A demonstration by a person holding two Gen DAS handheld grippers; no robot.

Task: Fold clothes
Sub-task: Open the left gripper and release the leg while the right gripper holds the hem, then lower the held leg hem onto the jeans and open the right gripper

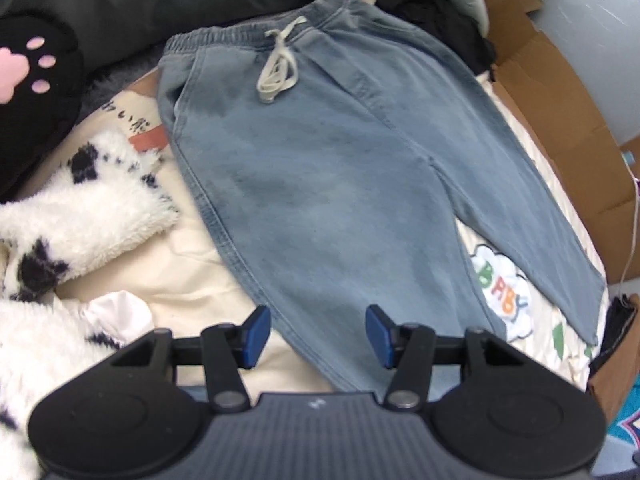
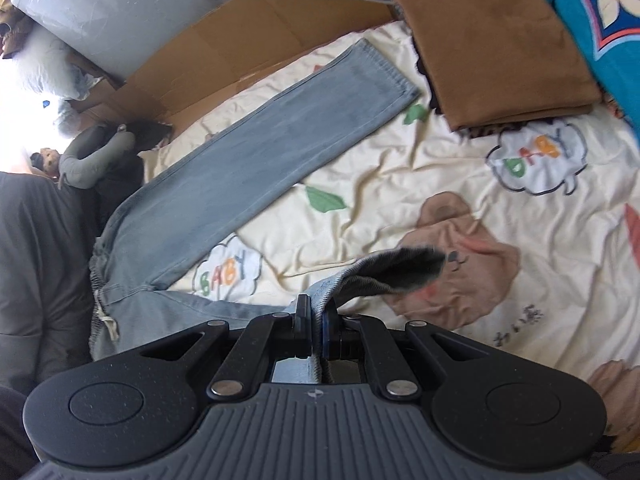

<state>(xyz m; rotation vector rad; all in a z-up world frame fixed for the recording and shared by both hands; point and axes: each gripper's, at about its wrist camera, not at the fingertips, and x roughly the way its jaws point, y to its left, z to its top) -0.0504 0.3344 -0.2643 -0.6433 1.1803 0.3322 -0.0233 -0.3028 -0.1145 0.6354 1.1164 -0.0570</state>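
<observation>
My left gripper (image 1: 318, 336) hangs with its blue pads (image 1: 256, 336) spread wide, gripping nothing, just above one leg of the light-blue jeans (image 1: 320, 168). In the left wrist view the jeans lie flat on the cream printed bedsheet (image 1: 192, 280), the elastic waistband at 12 o'clock with its pale drawstring (image 1: 278, 66) tied in a bow, the legs running down toward 6 and 4 o'clock. A fluffy black-and-white fleece (image 1: 80, 216) lies at 9 o'clock, touching the sheet beside the jeans, and a black paw-print cushion (image 1: 32, 68) sits at 10 o'clock.

My right gripper (image 2: 316, 330) is clamped tight on the hem (image 2: 384, 270) of one jeans leg, the cuff curling up beyond the pinch. The other leg (image 2: 280, 132) stretches flat toward 1 o'clock, its end just beside a folded brown garment (image 2: 492, 48). Cardboard (image 2: 248, 36) borders the bed at 11 o'clock.
</observation>
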